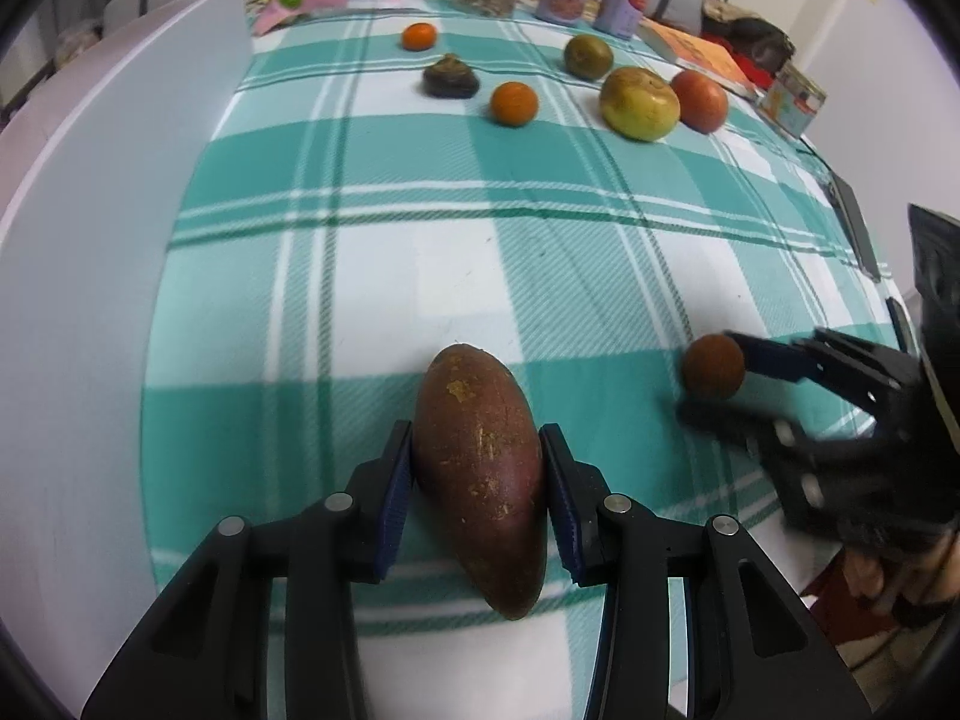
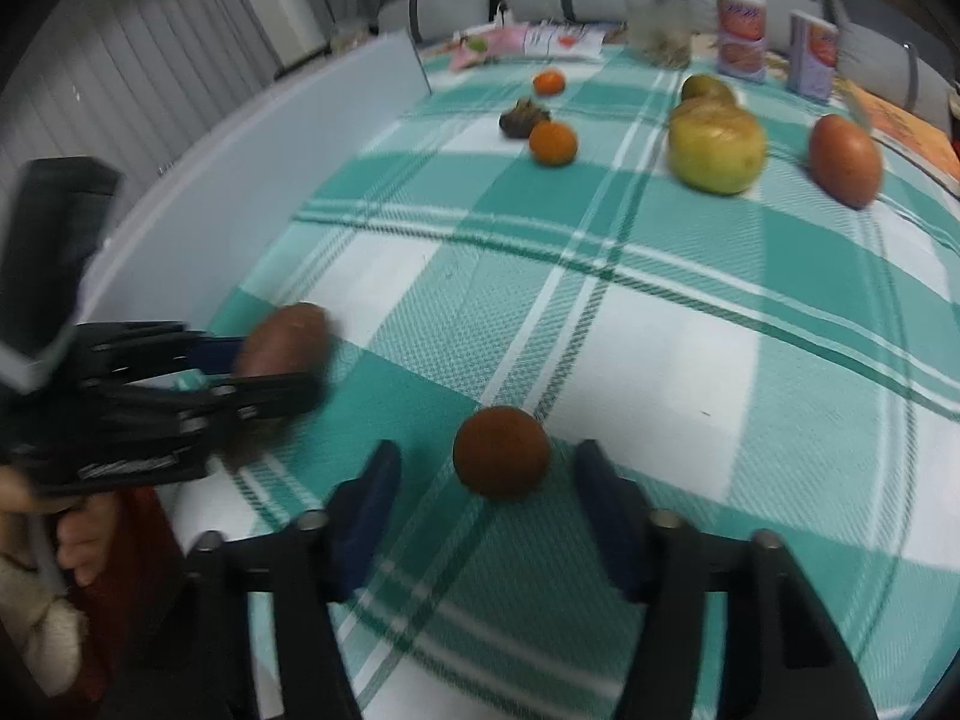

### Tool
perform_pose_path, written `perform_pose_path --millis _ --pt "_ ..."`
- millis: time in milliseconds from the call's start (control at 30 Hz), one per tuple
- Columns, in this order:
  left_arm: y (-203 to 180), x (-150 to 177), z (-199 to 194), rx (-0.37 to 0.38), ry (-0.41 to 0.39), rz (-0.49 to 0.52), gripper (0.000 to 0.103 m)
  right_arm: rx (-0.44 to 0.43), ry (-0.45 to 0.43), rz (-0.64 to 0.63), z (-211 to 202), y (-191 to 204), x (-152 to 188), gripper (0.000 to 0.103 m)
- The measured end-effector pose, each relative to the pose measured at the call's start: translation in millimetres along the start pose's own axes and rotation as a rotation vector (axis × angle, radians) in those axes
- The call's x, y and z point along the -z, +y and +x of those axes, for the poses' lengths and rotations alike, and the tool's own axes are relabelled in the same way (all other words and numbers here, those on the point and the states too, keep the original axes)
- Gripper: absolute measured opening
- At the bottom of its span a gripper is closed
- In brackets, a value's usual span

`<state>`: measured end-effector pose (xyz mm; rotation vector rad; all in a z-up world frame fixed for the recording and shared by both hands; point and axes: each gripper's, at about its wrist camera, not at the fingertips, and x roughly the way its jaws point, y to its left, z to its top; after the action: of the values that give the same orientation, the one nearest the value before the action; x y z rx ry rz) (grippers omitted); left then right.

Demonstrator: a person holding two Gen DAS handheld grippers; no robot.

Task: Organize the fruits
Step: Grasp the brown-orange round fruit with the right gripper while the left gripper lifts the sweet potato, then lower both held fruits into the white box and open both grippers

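left wrist view showed the left hand-held gripper clamped on a sweet potato; the right hand-held gripper stood apart around a brown round fruit. sorting barely begun; oranges remained scattered on the tabletop.

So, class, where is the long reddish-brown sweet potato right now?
In the left wrist view the long reddish-brown sweet potato sits low and central on the green-and-white checked tablecloth, clamped between the left tongs.

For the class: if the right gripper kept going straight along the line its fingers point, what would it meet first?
Most likely the small round brown fruit, which lies just ahead of the right gripper between its open fingers, on the checked tablecloth. Blur makes the exact depth uncertain.
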<state>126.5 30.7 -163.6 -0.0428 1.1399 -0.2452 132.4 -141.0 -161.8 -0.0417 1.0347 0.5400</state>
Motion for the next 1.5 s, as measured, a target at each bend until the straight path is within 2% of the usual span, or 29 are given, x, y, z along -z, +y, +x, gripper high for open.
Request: perform_pose_path --millis 33,133,200,300,367,400,500,600,633,733,800,933,967,1033,1067,1100,1167,1200,1267,1367,1500 --pt "1.4 1.6 -2.0 0.002 -0.004 -0.008 0.042 -0.015 0.008 0.025 0.8 -3.3 -1.8 0.031" --pt "5.4 5.1 -17.3 0.038 -0.022 -0.054 0.042 -0.047 0.017 0.065 -10.6 -6.4 -4.5 0.03" --pt "11.0 4.1 -44.6 0.113 -0.055 -0.103 0.042 -0.067 0.021 0.064 -26.4 1.6 -14.9 0.03" --pt "28.1 -7.3 -95.1 0.206 -0.117 -0.159 0.042 -0.123 0.0 0.05 -50.7 25.9 -45.0 0.03" --pt "49.2 -17.3 -130.1 0.222 -0.168 -0.19 0.042 -0.185 -0.022 0.041 -64.3 53.5 -73.6 0.03" --pt "66.9 -23.2 -151.7 0.215 -0.202 -0.211 0.042 -0.222 -0.032 0.029 -69.8 70.5 -88.3 0.03" --pt "113.0 -31.3 -182.7 0.158 -0.243 -0.262 0.042 -0.321 -0.023 -0.025 -70.3 128.2 -126.1 0.03" --pt "165.0 -32.4 -185.2 0.015 -0.232 -0.32 0.042 -0.389 0.031 -0.094 -51.0 187.6 -153.3 0.031" --pt "183.6 -30.2 -177.5 -0.027 -0.213 -0.349 0.042 -0.386 0.055 -0.129 -40.9 208.2 -159.1 0.031" --pt "224.3 -21.7 -149.8 -0.093 -0.141 -0.438 0.042 -0.35 0.141 -0.195 -3.7 253.5 -170.0 0.031" --pt "239.8 -14.5 -133.4 -0.124 -0.103 -0.474 0.042 -0.304 0.182 -0.223 19.6 271.0 -170.1 0.031" --pt "255.3 -2.2 -114.8 -0.16 -0.057 -0.542 0.042 -0.201 0.197 -0.303 43.7 292.3 -173.9 0.031" --pt "257.8 0.5 -112.6 -0.162 -0.06 -0.559 0.044 -0.186 0.198 -0.31 46.1 292.7 -173.8 0.031" --pt "260.3 1.2 -115.4 -0.165 -0.075 -0.568 0.056 -0.165 0.201 -0.309 50.7 293.1 -175.0 0.033" --pt "259.8 1.2 -118.3 -0.176 -0.085 -0.569 0.069 -0.16 0.184 -0.299 48.6 290.5 -176.7 0.035" --pt "258.1 1.6 -123.5 -0.193 -0.103 -0.567 0.075 -0.166 0.157 -0.287 42.4 286.3 -178.3 0.037" --pt "251.2 2.4 -135.3 -0.217 -0.146 -0.548 0.076 -0.18 0.101 -0.265 26.0 277.9 -180.4 0.052" --pt "249.0 1.2 -138.9 -0.218 -0.161 -0.54 0.076 -0.18 0.068 -0.254 17.4 272.1 -180.1 0.058" --pt "235.8 1.1 -149.1 -0.206 -0.204 -0.521 0.076 -0.171 -0.021 -0.229 -6.3 253.0 -173.0 0.076" --pt "194.4 1.4 -166.3 -0.156 -0.299 -0.452 0.08 -0.128 -0.135 -0.191 -38.6 208.3 -145.0 0.09" --pt "121.1 0.4 -172.5 -0.091 -0.374 -0.314 0.086 0.016 -0.19 -0.121 -51.7 125.7 -78.7 0.092"
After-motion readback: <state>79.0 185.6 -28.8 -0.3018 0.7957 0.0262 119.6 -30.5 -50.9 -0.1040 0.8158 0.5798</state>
